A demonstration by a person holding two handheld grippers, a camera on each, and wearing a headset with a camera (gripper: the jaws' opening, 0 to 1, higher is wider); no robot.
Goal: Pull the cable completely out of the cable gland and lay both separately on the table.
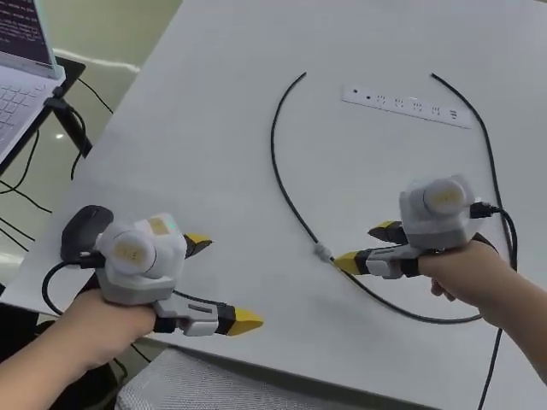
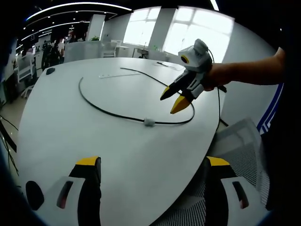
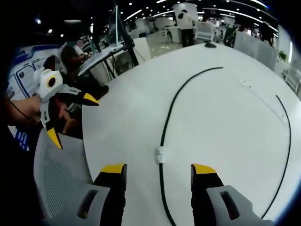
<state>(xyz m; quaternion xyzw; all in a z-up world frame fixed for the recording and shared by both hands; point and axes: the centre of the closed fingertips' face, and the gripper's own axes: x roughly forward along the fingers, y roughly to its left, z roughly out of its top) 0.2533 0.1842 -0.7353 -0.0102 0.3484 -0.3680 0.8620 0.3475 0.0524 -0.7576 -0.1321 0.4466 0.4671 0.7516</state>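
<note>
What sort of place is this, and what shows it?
Probably an open-plan office: a white table with a power strip, a laptop beside it, more desks under ceiling lights.

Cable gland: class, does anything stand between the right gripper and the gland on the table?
Nothing visible does. The right gripper is open, and only bare white table lies between its jaws and the cable gland, which sits just ahead, threaded on the black cable.
</note>
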